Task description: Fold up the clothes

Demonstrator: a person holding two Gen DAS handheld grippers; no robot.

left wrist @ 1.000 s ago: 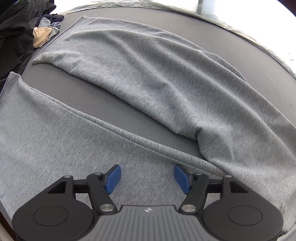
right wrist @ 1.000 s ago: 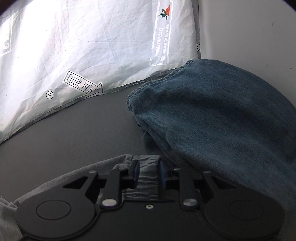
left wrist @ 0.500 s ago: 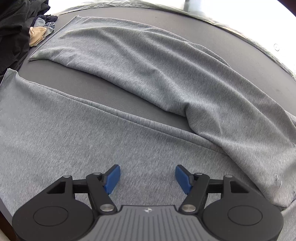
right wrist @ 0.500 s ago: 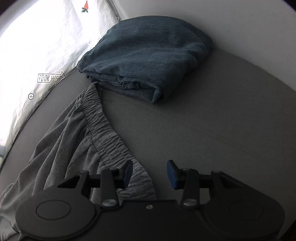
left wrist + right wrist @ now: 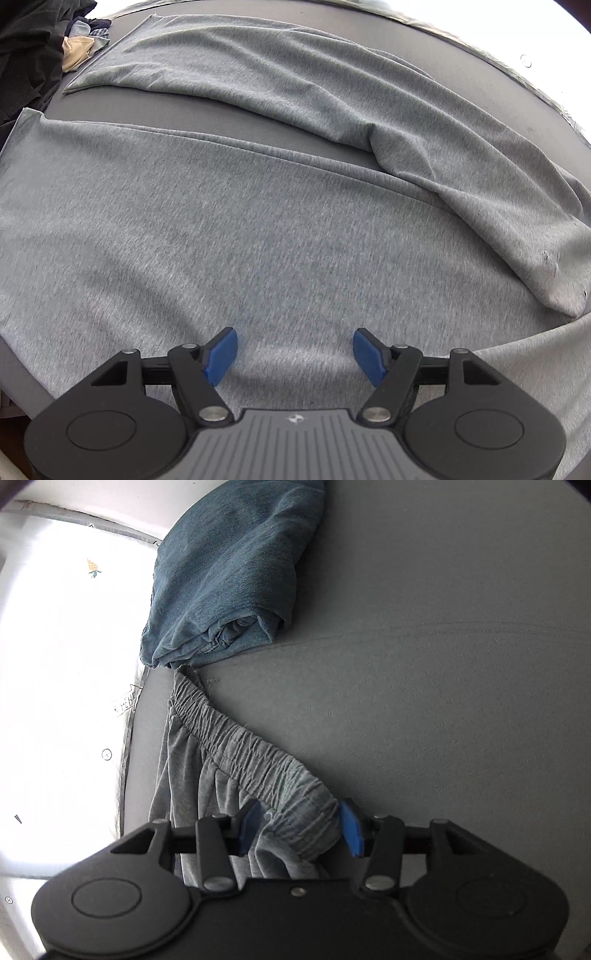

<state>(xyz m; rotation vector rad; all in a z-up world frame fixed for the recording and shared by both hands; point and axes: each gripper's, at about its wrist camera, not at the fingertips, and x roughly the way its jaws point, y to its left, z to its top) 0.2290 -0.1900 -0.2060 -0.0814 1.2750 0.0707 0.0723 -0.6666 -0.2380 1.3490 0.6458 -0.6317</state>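
From the left wrist we look steeply down, close over the grey trousers (image 5: 258, 229), whose legs run off toward ten o'clock across the dark table (image 5: 461, 51). From the right wrist we look down more slantwise, close over the trousers' gathered waistband (image 5: 236, 746), facing folded blue jeans (image 5: 229, 572) at eleven o'clock. We find both views share only the trousers and table.

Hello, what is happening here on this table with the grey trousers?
A person with a gripper in each hand is folding grey trousers spread on a dark table. The left gripper hangs open over one leg, jaws just widened, nothing between them. The right gripper stands open around the elastic waistband. A folded blue garment lies beyond.
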